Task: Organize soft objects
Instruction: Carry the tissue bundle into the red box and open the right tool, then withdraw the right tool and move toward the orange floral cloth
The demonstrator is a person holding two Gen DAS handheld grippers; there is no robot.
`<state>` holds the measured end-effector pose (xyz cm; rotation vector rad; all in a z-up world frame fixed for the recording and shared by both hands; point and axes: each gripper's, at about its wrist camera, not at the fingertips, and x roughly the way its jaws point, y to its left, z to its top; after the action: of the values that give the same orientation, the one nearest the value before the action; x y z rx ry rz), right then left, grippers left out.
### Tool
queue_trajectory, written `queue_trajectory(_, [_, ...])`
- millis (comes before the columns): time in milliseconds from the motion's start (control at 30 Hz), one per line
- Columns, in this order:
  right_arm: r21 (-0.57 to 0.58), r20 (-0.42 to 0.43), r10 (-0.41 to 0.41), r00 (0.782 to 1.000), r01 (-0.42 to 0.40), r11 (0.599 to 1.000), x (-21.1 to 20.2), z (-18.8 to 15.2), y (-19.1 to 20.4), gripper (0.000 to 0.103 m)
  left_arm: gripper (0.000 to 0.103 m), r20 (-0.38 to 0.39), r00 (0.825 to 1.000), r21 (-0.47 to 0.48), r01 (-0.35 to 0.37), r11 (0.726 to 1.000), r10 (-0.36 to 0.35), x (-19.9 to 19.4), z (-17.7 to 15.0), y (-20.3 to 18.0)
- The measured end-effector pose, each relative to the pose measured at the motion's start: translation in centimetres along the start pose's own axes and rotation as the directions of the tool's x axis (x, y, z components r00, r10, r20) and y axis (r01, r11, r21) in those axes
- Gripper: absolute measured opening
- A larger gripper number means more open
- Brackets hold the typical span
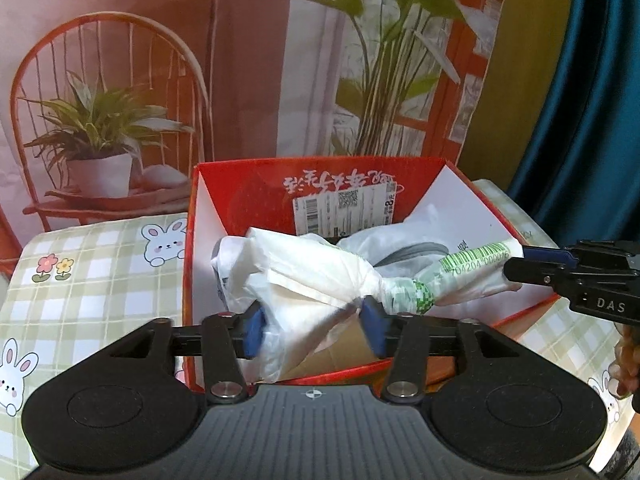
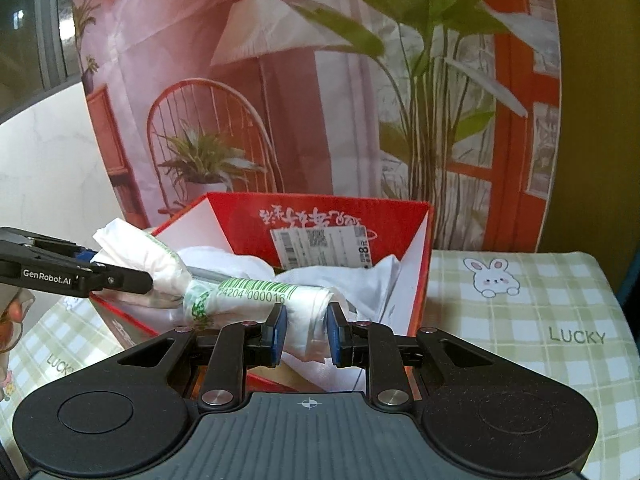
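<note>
You're mid-drop: the rolled white bag (image 1: 320,276) hangs over the red box (image 1: 240,184), your right gripper (image 2: 306,334) pinching its 3 o'clock end, left gripper (image 1: 314,330) spread around its 9 o'clock end; next, lower and release right.

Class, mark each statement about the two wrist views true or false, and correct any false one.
1. The right gripper is clamped on one end of the white plastic bag bundle. True.
2. The bundle hangs over a blue box. False: the box is red with white inner walls.
3. A shipping label is stuck on the box's inner back wall. True.
4. The tablecloth is plain white. False: it is green checked with rabbits.
5. The left gripper is pinched tight on the bundle. False: its jaws stand apart, with the bundle between them.
</note>
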<state>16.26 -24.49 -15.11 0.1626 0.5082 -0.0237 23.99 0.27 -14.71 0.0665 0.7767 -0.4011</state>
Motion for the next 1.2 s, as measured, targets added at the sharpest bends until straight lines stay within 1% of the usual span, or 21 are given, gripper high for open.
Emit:
queue_trajectory(67, [-0.004, -0.008, -0.003, 1.0, 0.003, 1.0, 0.2, -0.1, 0.0, 0.022, 0.076, 0.012, 1.0, 0.002, -0.005, 1.0, 0.005, -0.2, 0.0, 0.0])
queue_trajectory(200, [-0.022, -0.011, -0.022, 1.0, 0.021, 1.0, 0.5, -0.1, 0.1, 0.028, 0.081, 0.021, 1.0, 0.007, -0.019, 1.0, 0.019, -0.5, 0.0, 0.0])
queue_trajectory(300, [-0.022, -0.009, -0.034, 0.999, 0.034, 0.999, 0.4, -0.2, 0.2, 0.029, 0.082, 0.029, 0.999, 0.009, -0.036, 0.999, 0.035, -0.7, 0.0, 0.0])
queue_trajectory(500, [-0.013, -0.003, -0.03, 1.0, 0.03, 0.999, -0.1, -0.4, 0.5, 0.029, 0.082, 0.052, 0.997, -0.02, -0.052, 0.998, 0.053, -1.8, -0.5, 0.1])
queue_trajectory(700, [-0.008, 0.022, -0.029, 0.999, 0.029, 1.0, -1.2, -1.0, 1.2, 0.029, 0.083, 0.102, 0.991, 0.026, -0.088, 0.996, 0.085, -3.5, -1.3, -1.7])
queue_trajectory(867, [-0.027, 0.047, -0.029, 0.998, 0.03, 0.999, -2.4, -2.1, 2.1, 0.029, 0.083, 0.136, 0.987, 0.043, -0.091, 0.995, 0.084, -5.2, -2.3, -3.5])
queue_trajectory(1000, [0.004, 0.073, -0.02, 0.997, 0.019, 1.0, -3.7, -3.1, 2.6, 0.029, 0.083, 0.155, 0.985, 0.027, -0.085, 0.996, 0.079, -6.2, -3.2, -4.4])
queue_trajectory(1100, [0.026, 0.088, -0.01, 0.996, 0.008, 1.0, -4.6, -3.9, 2.9, 0.029, 0.083, 0.159, 0.984, 0.018, -0.082, 0.996, 0.078, -6.7, -4.1, -5.0])
queue_trajectory(1200, [0.024, 0.091, -0.007, 0.996, 0.005, 1.0, -5.2, -4.7, 3.4, 0.029, 0.083, 0.156, 0.984, 0.014, -0.084, 0.996, 0.081, -6.9, -5.0, -5.4])
